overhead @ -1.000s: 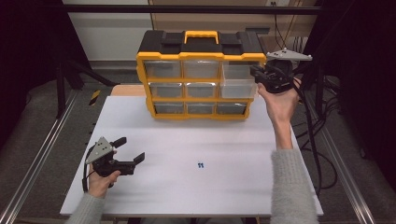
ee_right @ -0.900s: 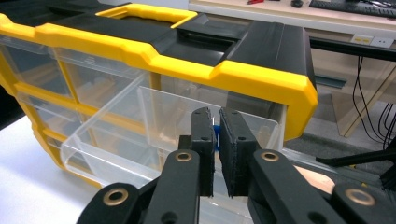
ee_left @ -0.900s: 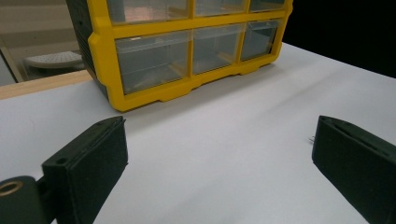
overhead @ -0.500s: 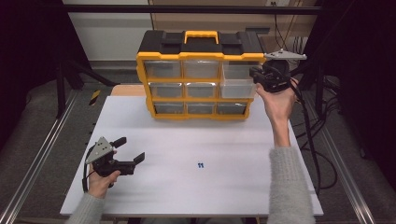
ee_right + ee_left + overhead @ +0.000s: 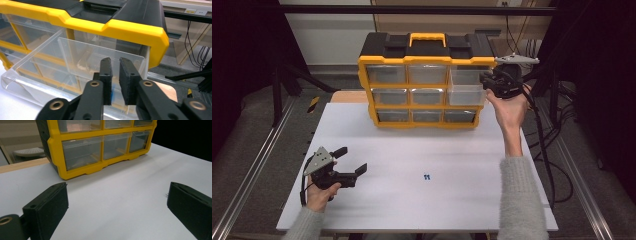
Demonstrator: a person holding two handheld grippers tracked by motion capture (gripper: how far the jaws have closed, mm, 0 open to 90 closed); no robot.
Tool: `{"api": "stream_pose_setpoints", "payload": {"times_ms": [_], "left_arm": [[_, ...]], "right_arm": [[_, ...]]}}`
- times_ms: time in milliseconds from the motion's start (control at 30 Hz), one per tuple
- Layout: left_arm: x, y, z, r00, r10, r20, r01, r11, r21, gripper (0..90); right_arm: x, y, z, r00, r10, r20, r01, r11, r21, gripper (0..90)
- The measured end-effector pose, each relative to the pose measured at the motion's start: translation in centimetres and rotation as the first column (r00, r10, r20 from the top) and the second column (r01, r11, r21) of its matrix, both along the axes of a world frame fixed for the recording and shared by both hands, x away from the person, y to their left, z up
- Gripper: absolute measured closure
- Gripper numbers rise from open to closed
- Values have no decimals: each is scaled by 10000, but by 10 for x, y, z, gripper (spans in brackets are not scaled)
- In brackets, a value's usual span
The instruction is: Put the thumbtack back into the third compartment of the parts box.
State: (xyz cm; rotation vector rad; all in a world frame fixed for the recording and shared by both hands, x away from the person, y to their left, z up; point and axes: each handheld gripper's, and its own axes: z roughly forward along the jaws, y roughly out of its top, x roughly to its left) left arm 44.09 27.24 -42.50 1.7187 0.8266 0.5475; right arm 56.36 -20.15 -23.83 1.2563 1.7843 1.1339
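Yellow-framed organiser (image 5: 427,50) stands at the far edge of the desk (image 5: 437,210), with nine clear drawers in three rows. The right drawer of the middle row (image 5: 466,95) is pulled partly out of its bay.

**Change since one second ago**
- Right tongs (image 5: 486,80): almost no movement; they remain at the right end of the open drawer.
- Drawer: same extension as before.
- Left tongs (image 5: 352,161): unmoved, resting low over the near left of the desk, jaws spread wide and empty.

Judgement: the opening stroke appears finished, and work inside the drawer is in hand.

**State of the right tongs**
In the right gripper view the jaws stand nearly together, with a narrow gap between them, above the drawer's right side.

**Hard to make out**
- A blue fleck shows low in that gap; whether the jaws grip it, grip the clear wall, or grip nothing cannot be told.
- Pale contents in the drawer are blurred by the clear plastic.
- A small blue mark (image 5: 427,177) on the desk is too small to identify.
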Motion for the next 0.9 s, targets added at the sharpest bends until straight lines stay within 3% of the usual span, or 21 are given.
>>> {"api": "stream_pose_setpoints", "payload": {"times_ms": [100, 300, 500, 900], "left_arm": [[0, 0, 0, 10000, 0, 8, 0, 10000, 1, 29], [0, 1, 1, 10000, 5, 46, -5, 10000, 14, 29], [-1, 0, 1, 10000, 0, 18, 0, 10000, 15, 29], [-1, -1, 1, 10000, 1, 45, -1, 10000, -19, 28]], "right_arm": [[-1, -1, 1, 10000, 31, 87, -32, 10000, 90, 757], [-12, -6, 8, 9971, 196, 739, -220, 9993, 311, 658], [-30, -8, 13, 9865, 522, 1550, -615, 9966, 557, 511], [-60, -8, -2, 9683, 1106, 2240, -1343, 9865, 934, 224]]}}
